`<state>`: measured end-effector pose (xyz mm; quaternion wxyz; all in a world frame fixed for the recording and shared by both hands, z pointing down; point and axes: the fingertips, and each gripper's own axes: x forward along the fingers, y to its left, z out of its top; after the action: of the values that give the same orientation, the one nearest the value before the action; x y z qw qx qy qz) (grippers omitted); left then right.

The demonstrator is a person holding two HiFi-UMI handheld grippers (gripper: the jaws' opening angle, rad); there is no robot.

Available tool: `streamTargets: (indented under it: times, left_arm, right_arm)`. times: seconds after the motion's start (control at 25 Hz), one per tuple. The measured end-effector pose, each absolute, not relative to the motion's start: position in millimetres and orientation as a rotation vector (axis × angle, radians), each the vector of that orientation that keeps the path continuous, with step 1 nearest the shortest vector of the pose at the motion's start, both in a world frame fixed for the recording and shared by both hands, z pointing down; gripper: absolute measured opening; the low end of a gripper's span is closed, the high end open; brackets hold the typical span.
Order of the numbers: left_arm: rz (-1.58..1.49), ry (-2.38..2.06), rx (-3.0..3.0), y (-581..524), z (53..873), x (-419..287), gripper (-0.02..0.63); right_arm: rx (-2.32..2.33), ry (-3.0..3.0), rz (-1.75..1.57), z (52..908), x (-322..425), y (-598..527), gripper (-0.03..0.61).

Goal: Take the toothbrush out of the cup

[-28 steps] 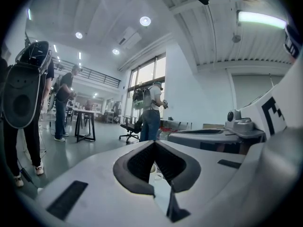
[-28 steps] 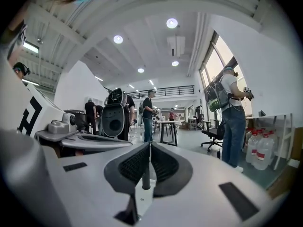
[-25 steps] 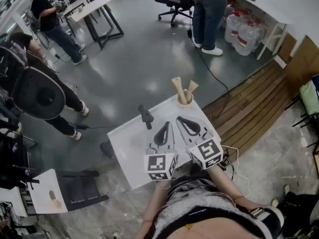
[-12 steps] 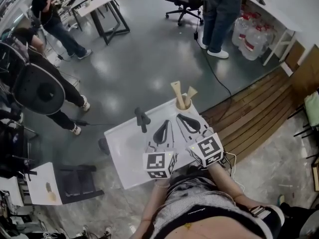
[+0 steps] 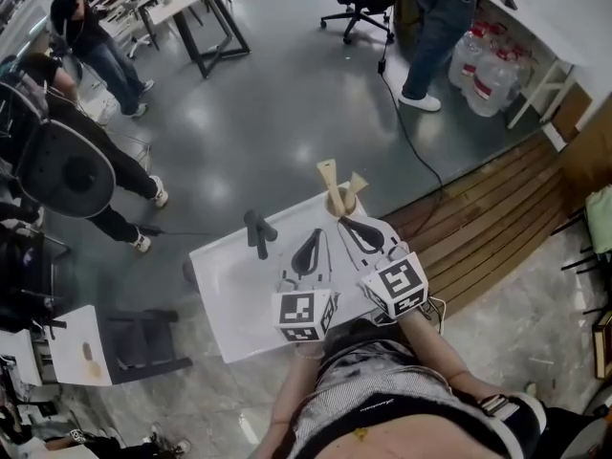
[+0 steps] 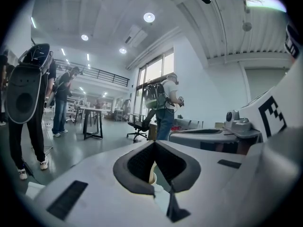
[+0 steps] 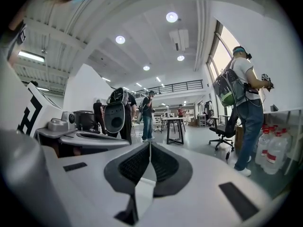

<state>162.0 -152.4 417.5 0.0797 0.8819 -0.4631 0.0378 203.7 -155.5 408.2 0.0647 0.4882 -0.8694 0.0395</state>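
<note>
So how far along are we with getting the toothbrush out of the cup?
Done: nothing yet. Two toothbrushes stand in the cup at the far corner of the table. In hand: nothing. The left gripper and right gripper are both shut and empty, held over the table short of the cup. Left to do: open a gripper, reach the cup, grip a toothbrush and lift it out.

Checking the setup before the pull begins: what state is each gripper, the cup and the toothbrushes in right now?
left gripper, shut, nothing held.
right gripper, shut, nothing held.
cup, upright, both toothbrushes inside.
toothbrushes, standing in the cup, leaning apart, not gripped.
</note>
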Motion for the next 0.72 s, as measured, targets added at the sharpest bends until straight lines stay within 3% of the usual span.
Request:
streamTargets:
  times: [0.72]
  left_arm:
    - [0.167, -1.413, 2.584, -174, 436, 163, 0.000]
  right_arm:
    - [1.500, -2.530, 0.194, 451, 242, -200, 0.063]
